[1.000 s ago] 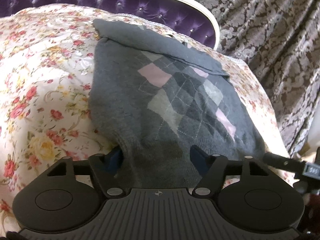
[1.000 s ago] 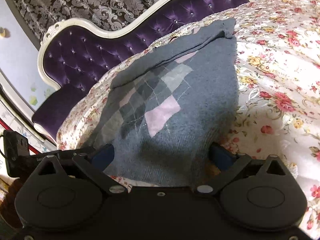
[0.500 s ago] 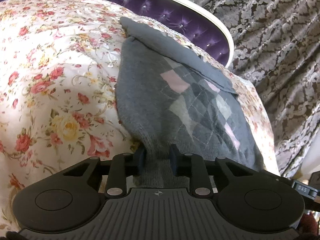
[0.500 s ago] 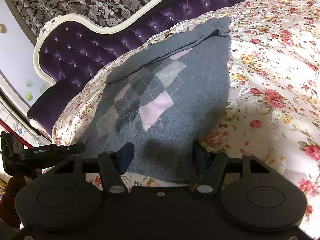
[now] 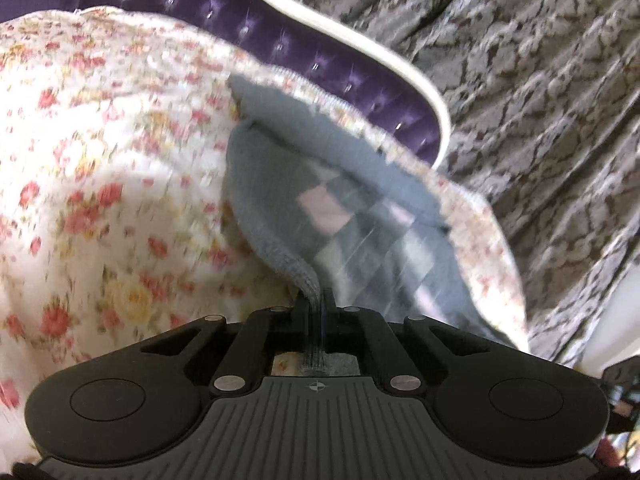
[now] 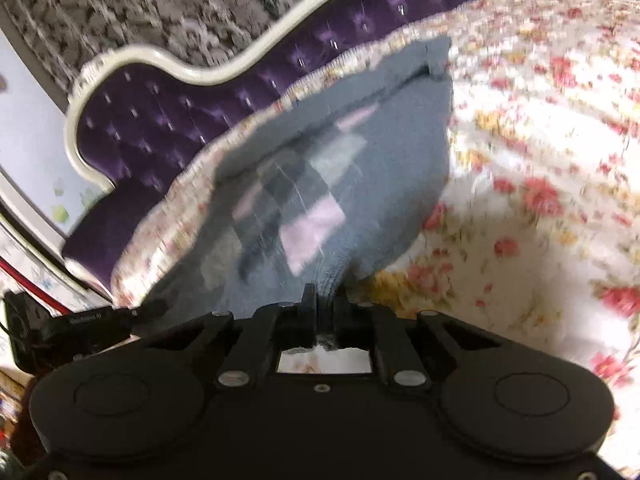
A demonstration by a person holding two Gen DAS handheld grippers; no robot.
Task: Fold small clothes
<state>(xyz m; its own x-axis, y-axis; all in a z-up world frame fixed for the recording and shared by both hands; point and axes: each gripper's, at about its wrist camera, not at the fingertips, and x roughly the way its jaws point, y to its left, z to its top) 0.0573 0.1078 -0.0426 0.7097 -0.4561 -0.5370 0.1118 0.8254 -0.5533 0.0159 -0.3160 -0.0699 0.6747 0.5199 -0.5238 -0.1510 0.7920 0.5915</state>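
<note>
A small grey argyle sweater (image 5: 348,208) with pink and pale diamonds lies on a floral bedspread (image 5: 100,184); it also shows in the right wrist view (image 6: 320,200). My left gripper (image 5: 318,300) is shut on the sweater's near hem at its left corner and lifts that edge off the bed. My right gripper (image 6: 320,304) is shut on the near hem at the right corner, also raised. The sweater's far end rests near the bed's far edge. Both views are motion-blurred.
A purple tufted headboard (image 6: 180,112) with a cream frame runs behind the bed. Patterned grey curtains (image 5: 540,100) hang beyond it. The floral bedspread (image 6: 540,160) spreads wide to the right. The left gripper's body (image 6: 80,320) shows at lower left in the right wrist view.
Both grippers have closed from open onto the sweater's near hem and lifted it. The views have swung and become blurred with motion.
</note>
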